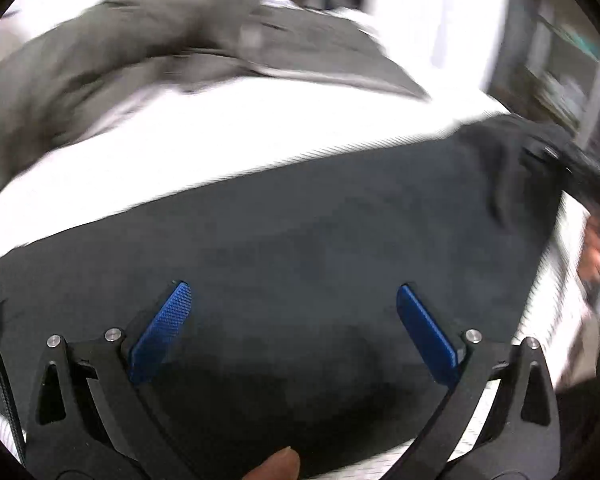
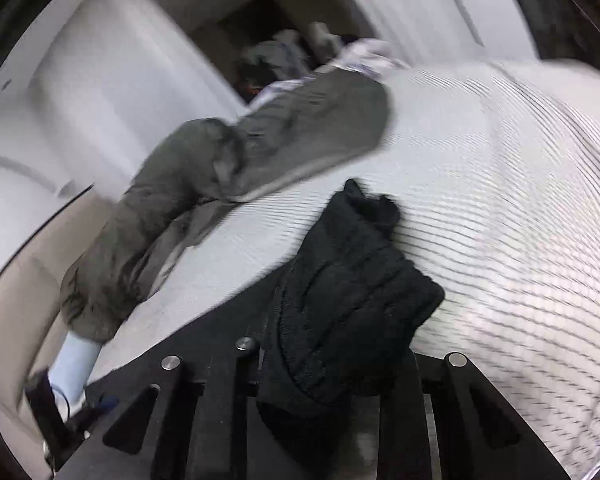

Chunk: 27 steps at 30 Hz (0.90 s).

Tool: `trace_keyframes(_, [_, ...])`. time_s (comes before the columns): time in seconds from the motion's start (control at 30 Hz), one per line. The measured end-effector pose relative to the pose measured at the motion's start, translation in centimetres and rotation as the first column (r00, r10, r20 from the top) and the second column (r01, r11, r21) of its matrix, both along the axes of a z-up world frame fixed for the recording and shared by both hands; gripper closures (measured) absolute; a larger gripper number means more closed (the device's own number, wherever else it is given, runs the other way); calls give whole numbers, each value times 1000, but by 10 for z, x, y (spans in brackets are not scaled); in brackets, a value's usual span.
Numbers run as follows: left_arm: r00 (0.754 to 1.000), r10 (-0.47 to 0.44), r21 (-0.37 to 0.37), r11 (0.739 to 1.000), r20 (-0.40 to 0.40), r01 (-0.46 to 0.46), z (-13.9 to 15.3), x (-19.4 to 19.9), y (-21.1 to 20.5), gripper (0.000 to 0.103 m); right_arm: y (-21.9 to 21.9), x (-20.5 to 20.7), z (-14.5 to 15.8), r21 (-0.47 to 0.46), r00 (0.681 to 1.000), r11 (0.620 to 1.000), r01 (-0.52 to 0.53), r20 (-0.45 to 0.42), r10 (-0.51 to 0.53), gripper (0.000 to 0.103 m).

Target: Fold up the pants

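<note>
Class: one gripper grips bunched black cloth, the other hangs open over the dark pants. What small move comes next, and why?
Probably lower the open left gripper and pinch the flat dark pants beneath it, because the right gripper already clamps bunched black fabric, and a fold likely needs both ends held on the white ribbed bedcover.

Both views are heavily smeared by motion blur, with strong fisheye bending and a black vignette at the corners. In the left wrist view the white bed sheet (image 1: 260, 136) is blown out to flat glare, and the black pants (image 1: 300, 240) read as a dim, nearly textureless mass; only the left gripper (image 1: 294, 300) with its blue pads (image 1: 162, 334) stays sharp. In the right wrist view the light is softer and even, the sheet's stripes (image 2: 520, 200) streak, and the grey garment (image 2: 228, 168) blurs at its edges.
</note>
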<state>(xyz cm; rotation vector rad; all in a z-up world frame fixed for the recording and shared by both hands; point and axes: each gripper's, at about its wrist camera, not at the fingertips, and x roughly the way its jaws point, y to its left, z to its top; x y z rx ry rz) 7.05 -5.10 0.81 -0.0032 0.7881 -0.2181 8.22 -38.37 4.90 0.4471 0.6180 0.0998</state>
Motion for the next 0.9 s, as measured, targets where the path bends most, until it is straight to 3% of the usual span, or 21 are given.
trace_keyframes(0.1, [992, 128, -24, 992, -9, -128, -1, -1, 49, 1, 57, 8, 17, -91, 994, 991, -102, 22, 105, 81])
trace_keyframes(0.17, [981, 194, -28, 981, -13, -194, -2, -4, 77, 1, 102, 11, 28, -104, 978, 974, -199, 42, 204, 81])
trace_keyframes(0.27, [959, 284, -55, 957, -16, -285, -3, -13, 123, 1, 183, 13, 40, -151, 914, 909, -387, 62, 400, 81])
trace_keyframes(0.33, [937, 348, -87, 933, -28, -349, -6, -20, 156, 1, 238, 8, 42, -197, 849, 839, -507, 52, 525, 81])
trace_keyframes(0.37, [928, 371, -100, 923, -34, -372, -8, -22, 173, 1, 271, 7, 36, -222, 807, 789, -572, 17, 590, 74])
trace_keyframes(0.4, [915, 401, -114, 908, -41, -403, -10, -26, 191, 1, 296, 6, 26, -234, 765, 739, -632, -34, 643, 56])
trace_keyframes(0.43, [905, 423, -117, 897, -47, -426, -13, -29, 202, 1, 330, 6, 5, -247, 696, 656, -713, -136, 705, 48])
trace_keyframes(0.47, [896, 441, -118, 888, -55, -444, -18, -34, 213, 1, 350, 7, -9, -256, 653, 603, -755, -211, 728, 37])
trace_keyframes(0.5, [889, 454, -125, 880, -61, -458, -21, -38, 223, 1, 368, 3, -32, -268, 596, 533, -802, -312, 740, 37])
trace_keyframes(0.57, [892, 448, -147, 880, -65, -452, -21, -47, 231, 1, 381, -7, -58, -287, 526, 440, -851, -438, 730, 37])
trace_keyframes(0.63, [909, 412, -155, 896, -64, -417, -19, -49, 224, 1, 377, -22, -57, -340, 515, 394, -854, -451, 729, 36])
trace_keyframes(0.7, [929, 364, -157, 916, -62, -369, -14, -48, 206, 1, 358, -35, -43, -334, 517, 402, -852, -423, 744, 27])
trace_keyframes(0.8, [965, 249, -158, 953, -84, -259, -12, -40, 164, 1, 317, -43, -25, -322, 589, 497, -806, -349, 729, 24])
trace_keyframes(0.87, [984, 136, -98, 984, -118, -148, -20, -37, 136, 2, 281, -42, -25, -323, 670, 587, -742, -334, 663, 24])
trace_keyframes(0.9, [986, 110, -65, 991, -124, -118, -23, -39, 127, 7, 269, -42, -27, -330, 701, 619, -713, -347, 623, 24])
